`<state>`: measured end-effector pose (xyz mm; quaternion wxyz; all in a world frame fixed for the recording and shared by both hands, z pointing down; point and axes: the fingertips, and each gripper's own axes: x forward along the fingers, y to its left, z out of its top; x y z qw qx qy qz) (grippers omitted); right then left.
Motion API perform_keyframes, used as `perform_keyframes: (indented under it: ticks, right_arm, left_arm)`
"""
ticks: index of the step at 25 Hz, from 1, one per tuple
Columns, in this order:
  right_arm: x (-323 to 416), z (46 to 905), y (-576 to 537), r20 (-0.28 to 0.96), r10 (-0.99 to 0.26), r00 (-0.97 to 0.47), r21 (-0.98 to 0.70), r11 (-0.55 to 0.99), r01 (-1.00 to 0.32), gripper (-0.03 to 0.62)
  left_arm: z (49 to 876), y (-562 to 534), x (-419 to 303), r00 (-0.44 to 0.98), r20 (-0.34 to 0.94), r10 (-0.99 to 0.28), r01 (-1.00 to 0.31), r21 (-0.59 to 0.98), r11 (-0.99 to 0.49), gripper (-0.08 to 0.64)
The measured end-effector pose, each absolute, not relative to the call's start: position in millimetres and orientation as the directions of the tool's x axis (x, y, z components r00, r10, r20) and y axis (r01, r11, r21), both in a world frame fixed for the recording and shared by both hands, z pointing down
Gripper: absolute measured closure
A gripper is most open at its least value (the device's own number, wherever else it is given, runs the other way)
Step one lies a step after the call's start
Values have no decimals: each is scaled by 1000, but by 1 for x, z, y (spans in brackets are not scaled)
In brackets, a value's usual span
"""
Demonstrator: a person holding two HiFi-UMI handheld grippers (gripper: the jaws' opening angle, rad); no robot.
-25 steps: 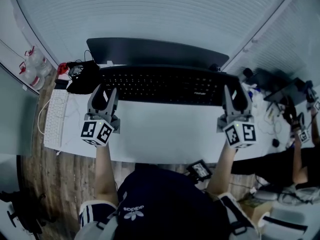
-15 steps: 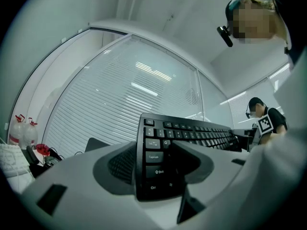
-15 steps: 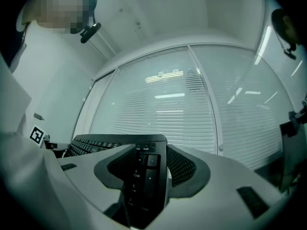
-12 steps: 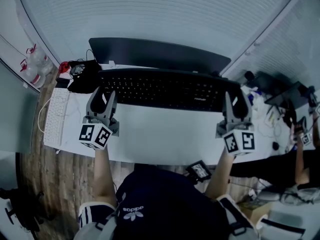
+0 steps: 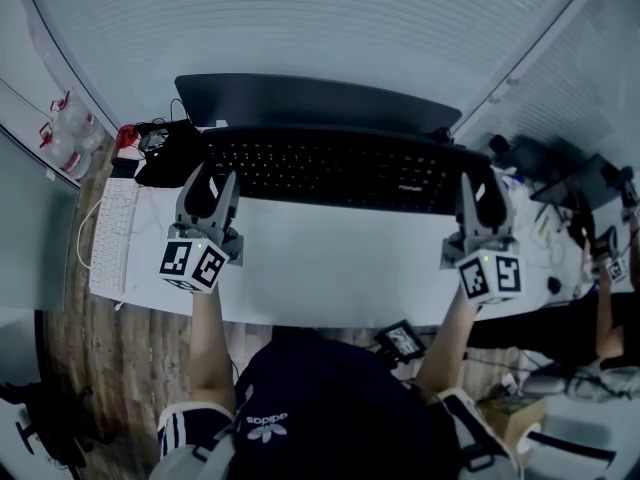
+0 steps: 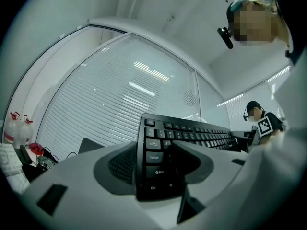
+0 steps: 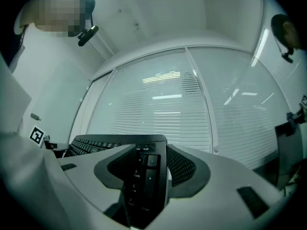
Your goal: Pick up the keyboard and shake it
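Keyboard [image 5: 340,168] ends covered by left gripper [image 5: 208,180] and right gripper [image 5: 482,183], key print too small to read from above, person [image 5: 600,313] cut off at right edge.

Grey two-jaw left gripper [image 5: 208,186]: jaws clamped on left end of black keyboard [image 5: 340,168]. Grey two-jaw right gripper [image 5: 480,193]: clamped on right end. Left forearm [image 5: 205,338], right forearm [image 5: 440,333] stretched forward, well apart.

We see a black full-size keyboard [image 5: 335,168], keys facing up, stretched left to right. The left gripper [image 5: 207,183] clamps its Shift-key end, the right gripper [image 5: 478,190] its number-pad end. It seems lifted.
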<state>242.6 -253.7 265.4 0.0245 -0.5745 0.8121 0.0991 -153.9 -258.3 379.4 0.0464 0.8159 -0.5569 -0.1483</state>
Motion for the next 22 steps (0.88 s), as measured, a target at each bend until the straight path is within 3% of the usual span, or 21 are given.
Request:
perform_keyframes:
  ticks: [7, 15, 22]
  right_arm:
    - [256, 288, -249, -147, -932, -332, 73, 324, -943, 407]
    - [241, 271, -249, -151, -920, -361, 142, 342, -929, 407]
    - [248, 309, -240, -170, -918, -359, 30, 360, -933, 407]
  left_arm:
    - [380, -252, -153, 333, -175, -926, -894, 255, -369, 336]
    - [385, -242, -157, 313, -170, -935, -891, 288, -351, 336]
    - [366, -235, -166, 329, -160, -931, -922, 160, -353, 336]
